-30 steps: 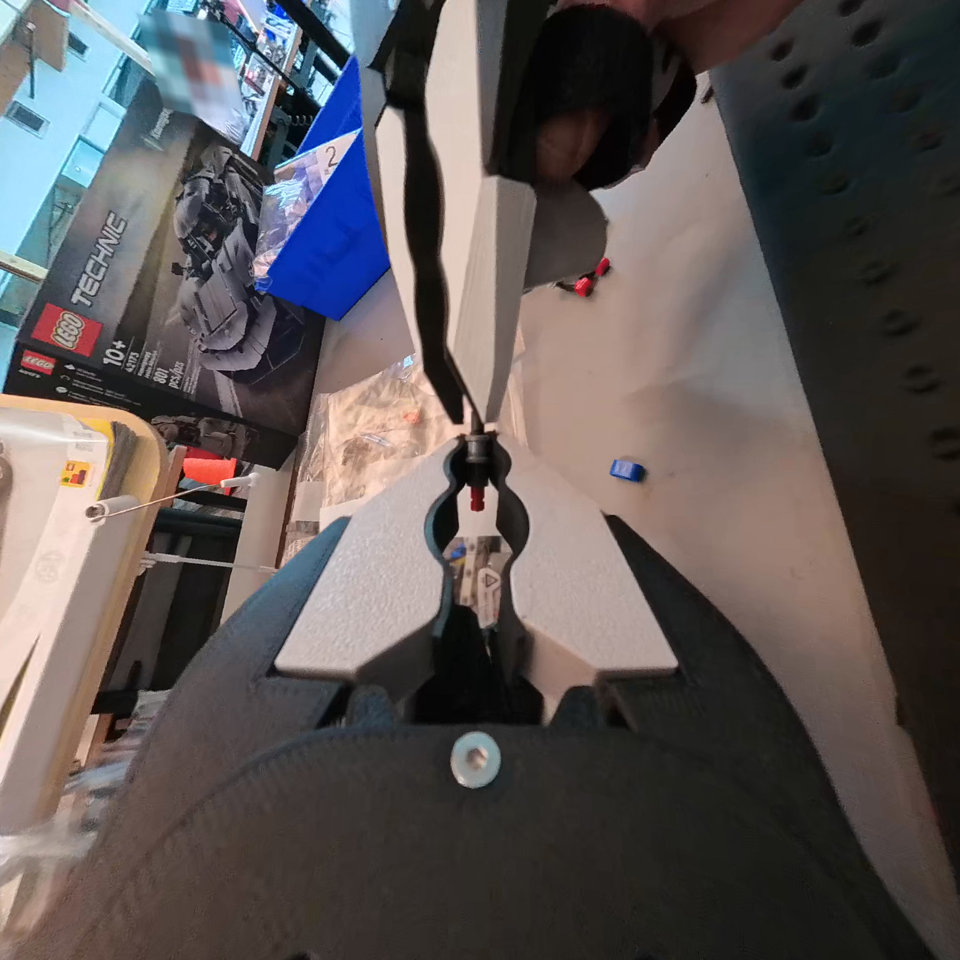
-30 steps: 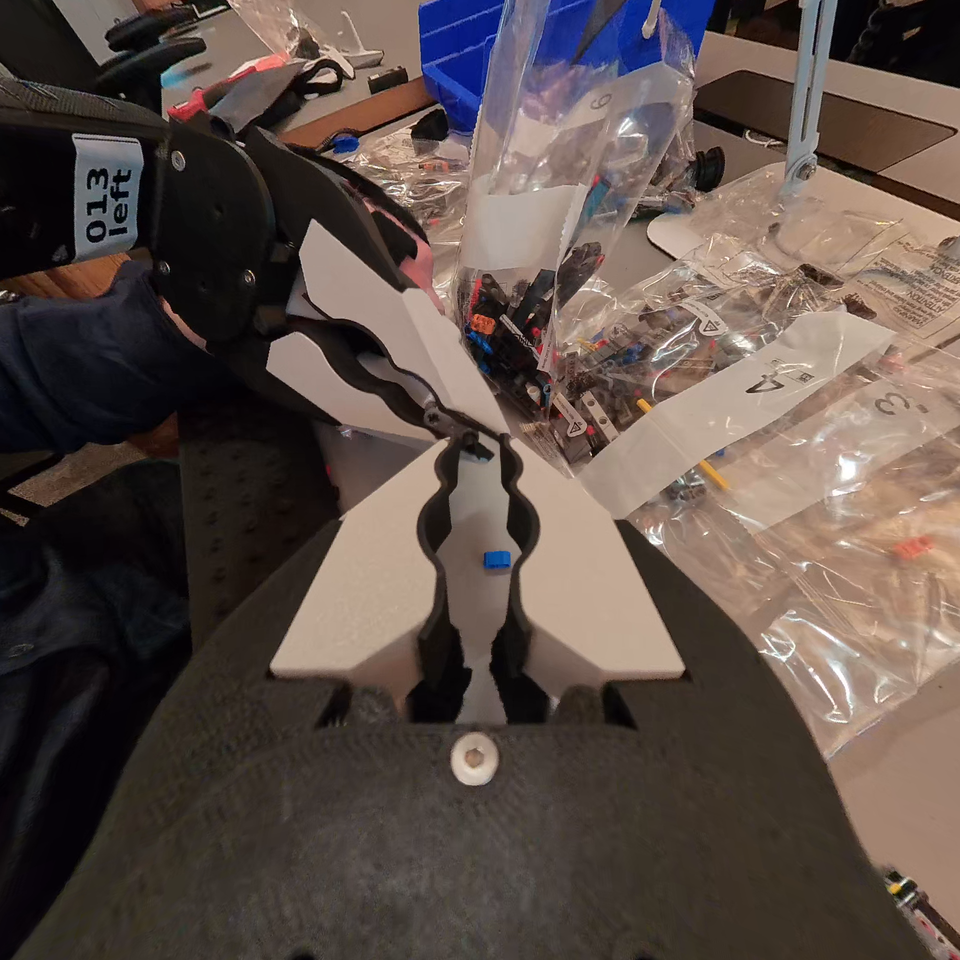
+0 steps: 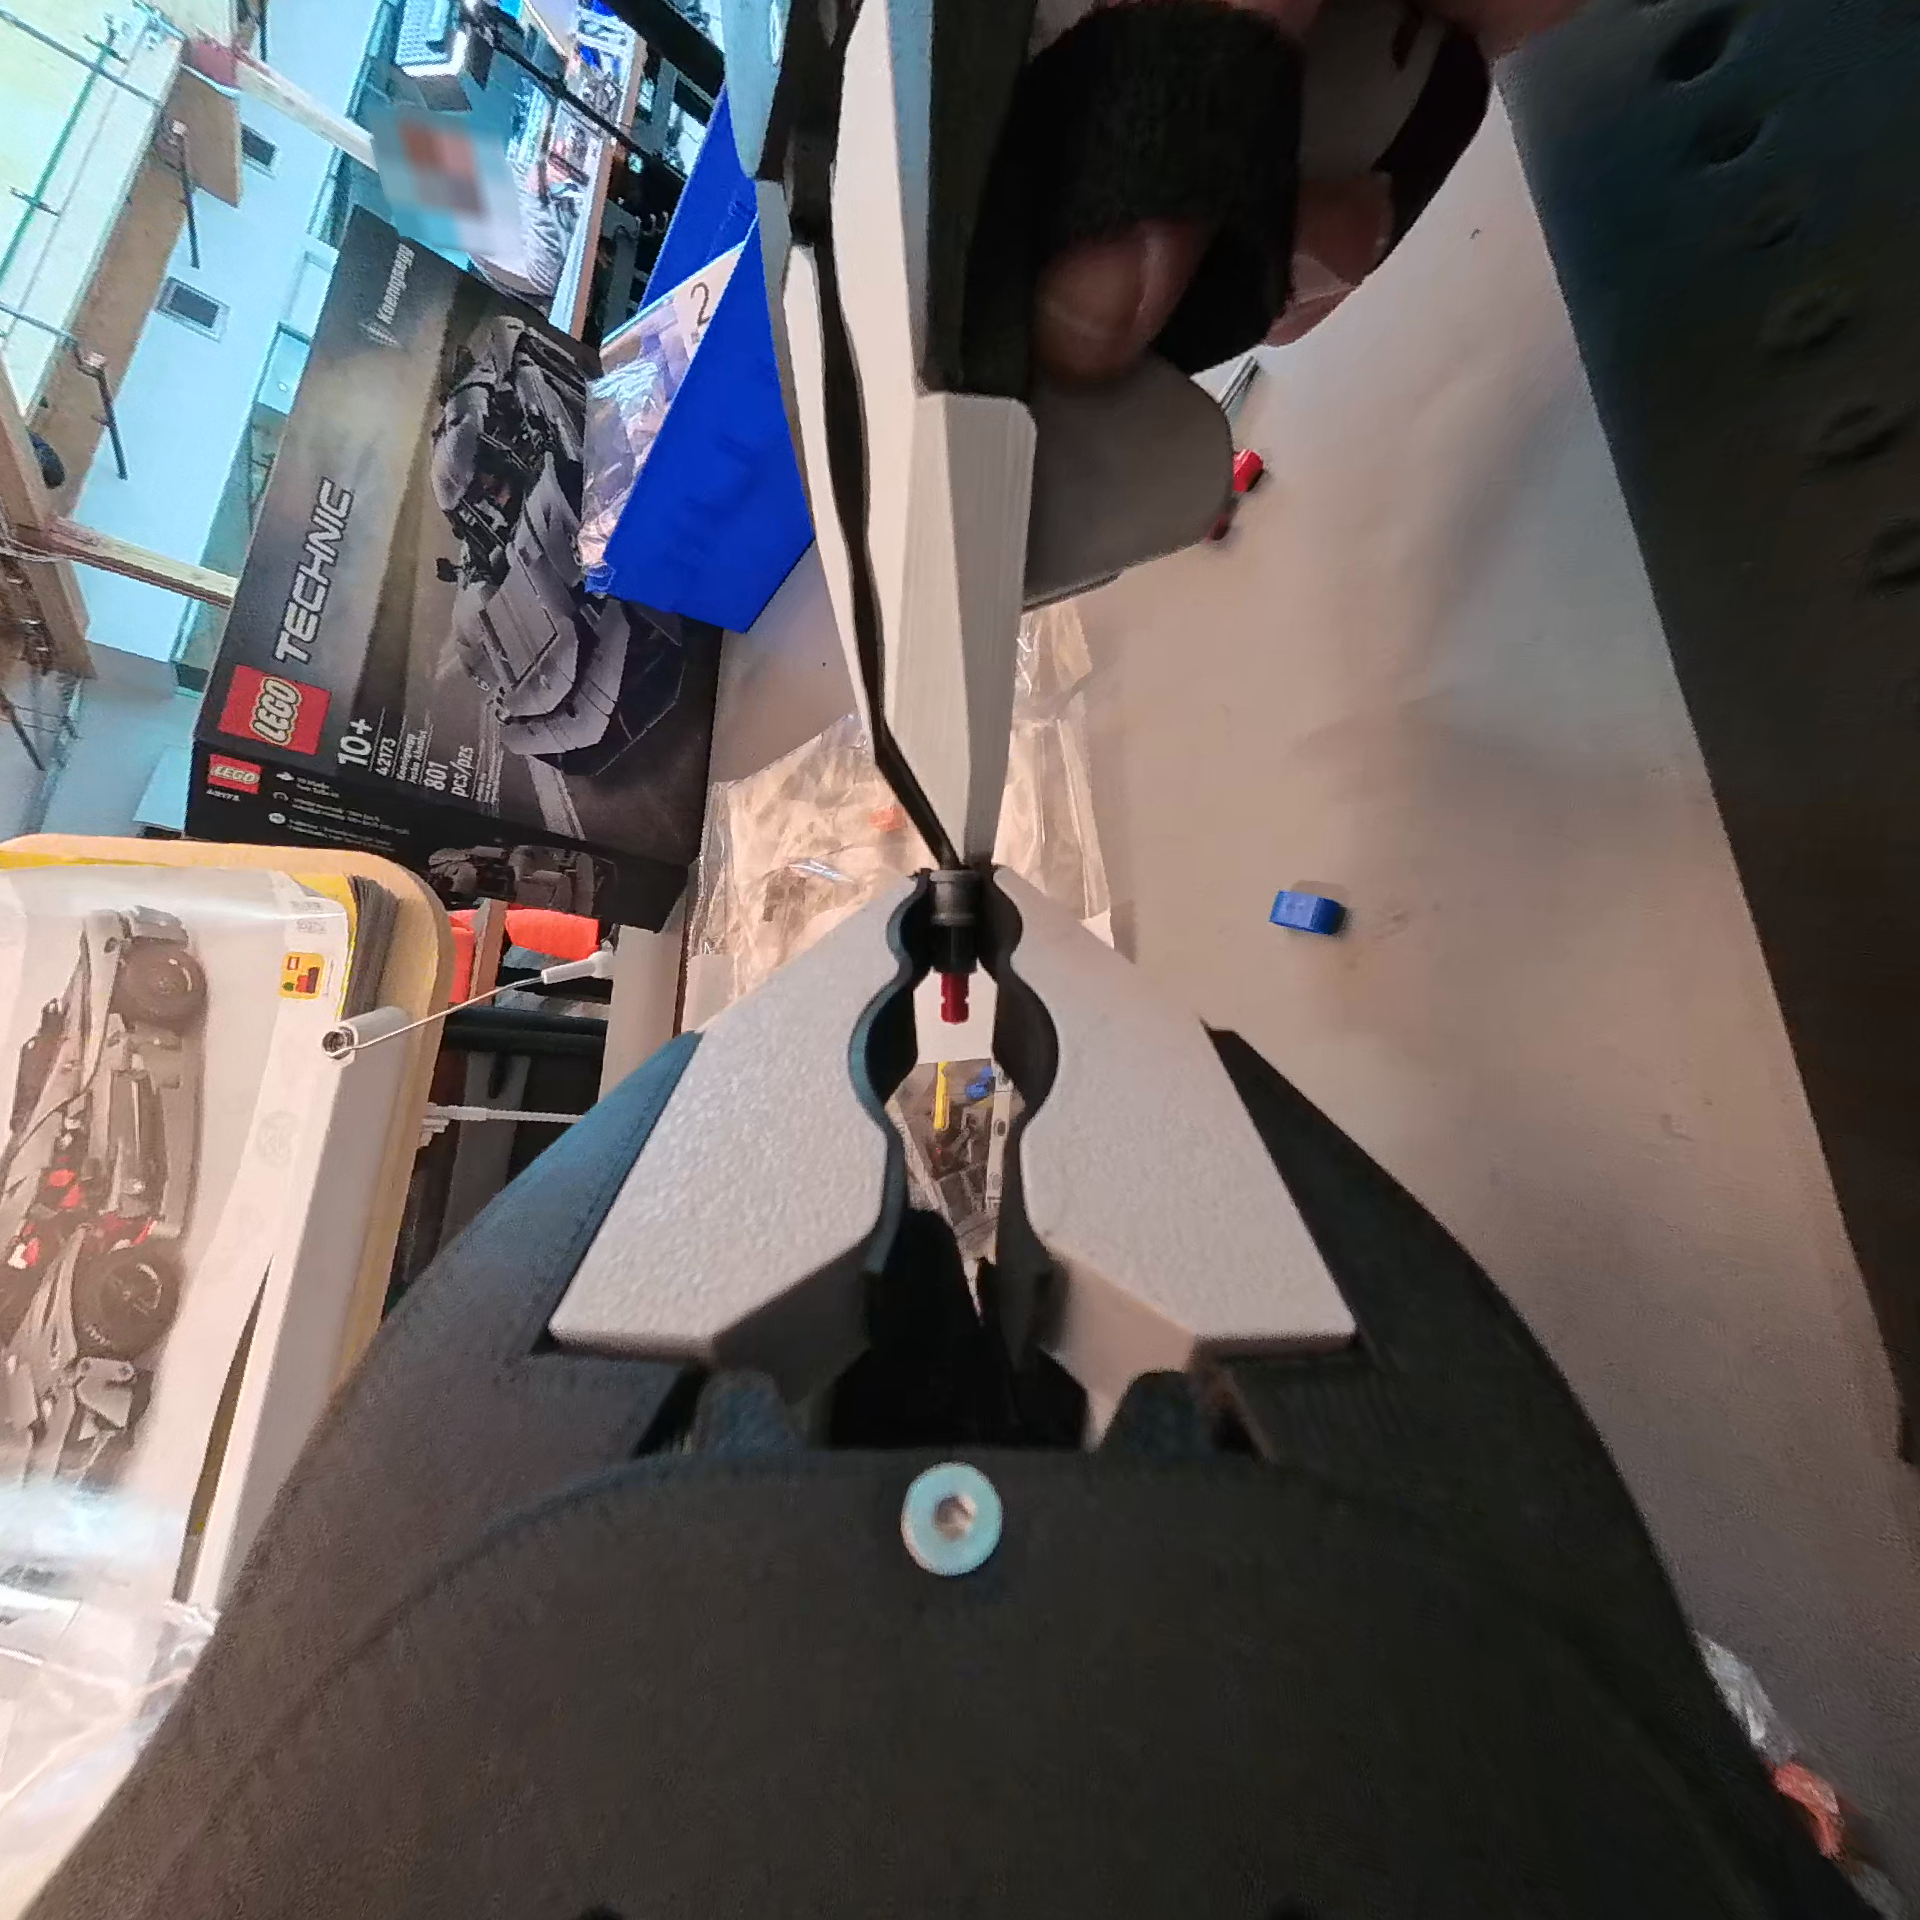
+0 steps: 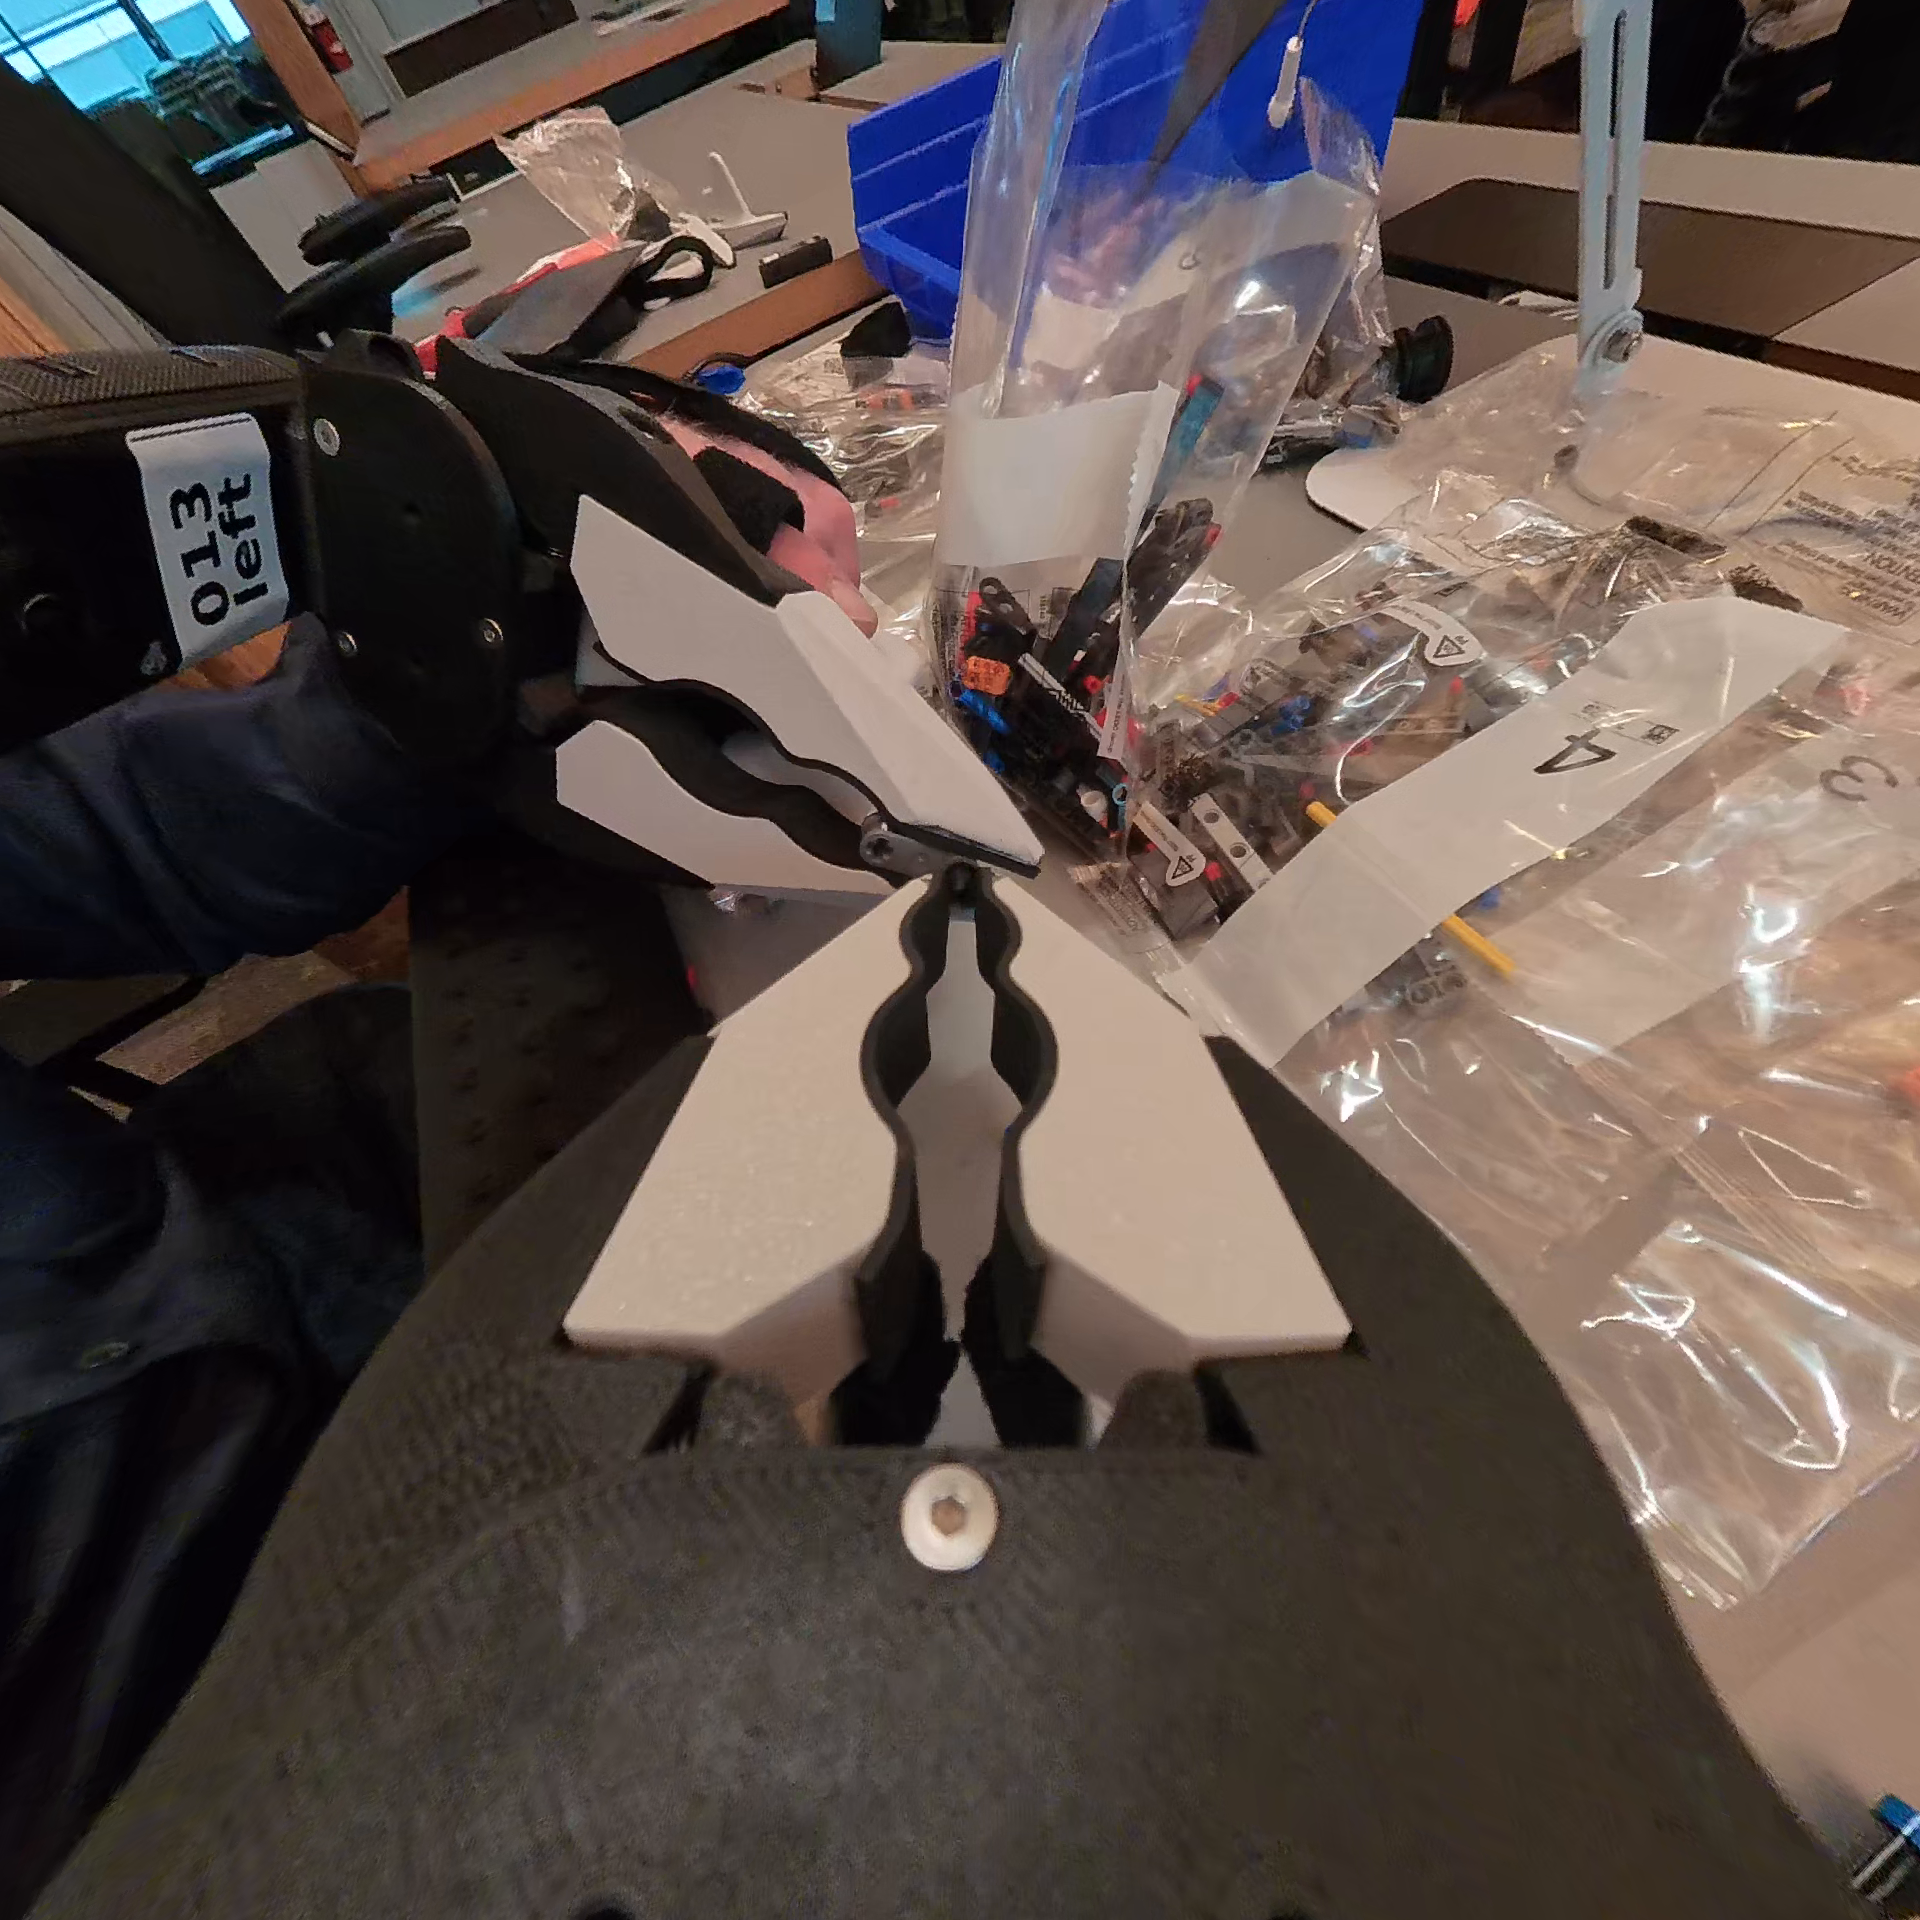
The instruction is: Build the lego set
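In the left wrist view my left gripper is shut on a small black connector with a red pin sticking back between the fingers. My right gripper comes down from above, jaws together, with its tips touching the connector's top. In the right wrist view my right gripper is shut on a small black pin. The left gripper reaches in from the left and meets it tip to tip, with a small grey piece at its jaws. Both are held above the table.
A blue piece and red pieces lie loose on the white table. Several clear numbered bags of parts cover the right side, one standing upright. A blue bin, the set's box and the instruction booklet stand behind. Less than 4 cm separates the two grippers' tips. The blue piece lies around 8 cm away from my left fingertips.
The right gripper's jaws have narrowed onto the small black pin and pressed closer to the left gripper's tips. The blue piece no longer shows between the right fingers.
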Demonstrator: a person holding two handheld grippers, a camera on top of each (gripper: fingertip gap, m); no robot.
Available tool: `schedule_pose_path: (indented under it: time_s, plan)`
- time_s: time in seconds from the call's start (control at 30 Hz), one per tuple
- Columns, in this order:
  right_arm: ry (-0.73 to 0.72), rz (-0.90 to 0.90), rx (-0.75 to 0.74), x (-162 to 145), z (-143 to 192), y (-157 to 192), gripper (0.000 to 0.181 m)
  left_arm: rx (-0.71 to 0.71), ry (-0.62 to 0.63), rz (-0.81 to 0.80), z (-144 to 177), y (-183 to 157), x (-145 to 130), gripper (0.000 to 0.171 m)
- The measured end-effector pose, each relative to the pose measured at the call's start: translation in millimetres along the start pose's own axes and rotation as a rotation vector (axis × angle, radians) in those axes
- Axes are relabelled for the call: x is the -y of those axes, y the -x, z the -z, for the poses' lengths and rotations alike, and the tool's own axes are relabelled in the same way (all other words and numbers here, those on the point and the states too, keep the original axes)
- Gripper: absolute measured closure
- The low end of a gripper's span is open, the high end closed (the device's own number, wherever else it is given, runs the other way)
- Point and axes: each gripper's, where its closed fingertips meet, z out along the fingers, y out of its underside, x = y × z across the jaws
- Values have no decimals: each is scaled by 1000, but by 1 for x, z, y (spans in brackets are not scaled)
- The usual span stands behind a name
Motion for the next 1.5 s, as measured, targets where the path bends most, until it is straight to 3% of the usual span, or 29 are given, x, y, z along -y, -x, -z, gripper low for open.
schedule_pose_path:
  time_s: [0.23,0.47,0.77,0.8,0.83,0.9,0.97,1.03,1.33,1.5]
  plan:
    - [23,57,-46,0,1,1,179,4,14,-16,1,0,0,165]
    - [31,71,5,-3,5,10,180,-52,0,19,6,-6,5,164]
    - [67,171,-52,-14,14,14,181,-131,-29,73,7,-17,10,166]
    - [83,220,-151,-15,25,1,181,-94,87,56,7,-10,-16,165]
    - [51,213,-187,-10,45,-6,181,-81,95,112,13,-1,-34,165]
    - [-23,177,-161,0,73,-5,181,-71,-17,244,27,17,-25,166]
    - [67,221,-154,-6,58,4,181,-89,-50,190,16,10,1,166]
    - [110,251,-165,-7,43,7,181,-127,-25,142,4,-6,7,165]
    - [-4,246,-127,4,20,13,173,-291,-230,436,12,-10,20,165]
    - [10,230,-110,5,14,15,167,-184,-150,327,7,-4,13,165]
